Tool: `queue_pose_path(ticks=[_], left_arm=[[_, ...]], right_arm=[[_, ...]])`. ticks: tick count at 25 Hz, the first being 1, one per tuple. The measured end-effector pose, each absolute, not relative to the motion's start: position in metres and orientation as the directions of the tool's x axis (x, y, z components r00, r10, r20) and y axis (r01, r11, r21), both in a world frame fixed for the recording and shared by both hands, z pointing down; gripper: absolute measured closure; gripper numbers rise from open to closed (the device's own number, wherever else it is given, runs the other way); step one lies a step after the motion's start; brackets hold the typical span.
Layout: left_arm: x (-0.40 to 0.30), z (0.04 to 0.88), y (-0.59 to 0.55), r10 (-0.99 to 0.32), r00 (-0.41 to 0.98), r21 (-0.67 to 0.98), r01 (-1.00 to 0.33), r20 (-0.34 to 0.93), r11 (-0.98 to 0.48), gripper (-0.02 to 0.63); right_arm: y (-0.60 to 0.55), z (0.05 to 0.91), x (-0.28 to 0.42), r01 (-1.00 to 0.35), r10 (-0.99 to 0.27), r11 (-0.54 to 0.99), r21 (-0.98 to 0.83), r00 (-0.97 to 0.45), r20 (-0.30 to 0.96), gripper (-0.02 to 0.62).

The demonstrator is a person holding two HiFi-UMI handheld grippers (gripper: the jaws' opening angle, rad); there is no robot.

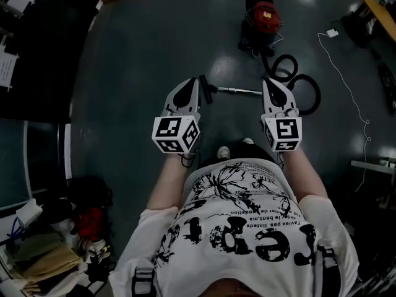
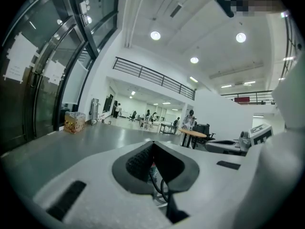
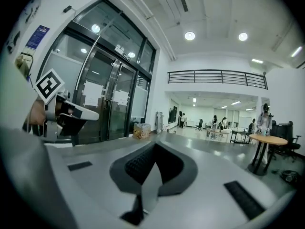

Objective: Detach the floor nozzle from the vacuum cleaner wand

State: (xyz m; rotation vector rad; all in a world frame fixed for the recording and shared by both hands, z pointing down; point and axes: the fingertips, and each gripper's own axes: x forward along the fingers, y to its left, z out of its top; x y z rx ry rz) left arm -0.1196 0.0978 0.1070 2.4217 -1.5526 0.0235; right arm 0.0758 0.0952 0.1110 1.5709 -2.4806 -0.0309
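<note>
In the head view a red vacuum cleaner (image 1: 264,17) stands on the dark floor ahead, its black hose (image 1: 299,84) coiled to the right. A metal wand (image 1: 239,91) lies flat on the floor, with the black floor nozzle (image 1: 206,90) at its left end. My left gripper (image 1: 195,81) hovers over the nozzle end, shut and holding nothing. My right gripper (image 1: 267,82) hovers over the wand's hose end, also shut and holding nothing. Both point roughly level, above the floor and apart from the wand. The left gripper (image 2: 153,145) and the right gripper (image 3: 155,147) each show their jaws pressed together in their own views.
My shoes (image 1: 224,151) stand just behind the wand. A white cable (image 1: 346,85) trails across the floor at right. Bags and clutter (image 1: 59,240) lie at lower left. Glass doors (image 3: 102,104), a cardboard box (image 2: 74,122), a round table (image 3: 268,140) and distant people fill the hall.
</note>
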Motion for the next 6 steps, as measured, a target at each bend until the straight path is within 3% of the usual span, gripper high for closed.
queue_pose_path(ticks=[6], left_arm=[[-0.1259,0.1092,0.1017,-0.898,0.414,0.194,-0.903,0.148,-0.384,0.603]], right_arm=[[0.1042,0.1159,0.0698,-0.893,-0.898,0.430,0.132,-0.408,0.163,0.594]])
